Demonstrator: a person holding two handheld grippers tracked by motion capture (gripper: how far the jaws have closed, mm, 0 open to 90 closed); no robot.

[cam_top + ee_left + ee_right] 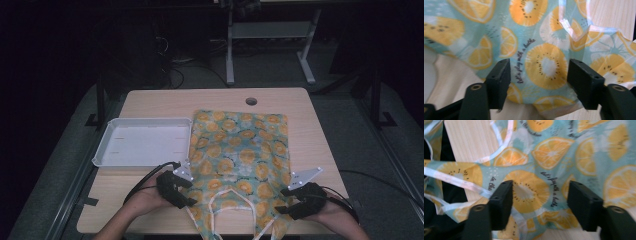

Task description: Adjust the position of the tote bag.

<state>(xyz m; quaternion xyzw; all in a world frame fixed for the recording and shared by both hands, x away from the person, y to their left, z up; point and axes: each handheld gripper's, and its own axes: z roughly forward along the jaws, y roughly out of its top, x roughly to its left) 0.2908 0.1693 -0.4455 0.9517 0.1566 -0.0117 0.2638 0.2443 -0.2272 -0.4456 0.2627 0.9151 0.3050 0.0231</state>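
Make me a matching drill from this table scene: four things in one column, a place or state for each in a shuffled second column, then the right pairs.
Things:
1. white tray
2. fruit-print bag
3. left gripper
4. round hole in the tabletop

Places or states:
A. near the table's far edge, beyond the bag
B. jaws open at the bag's near left corner
C. lying flat in the middle of the table, handles toward the person
D. empty, on the table left of the bag

Pairs: 1-D, 2-C, 3-B, 4-A

White tray [142, 142] on wooden table [150, 102]
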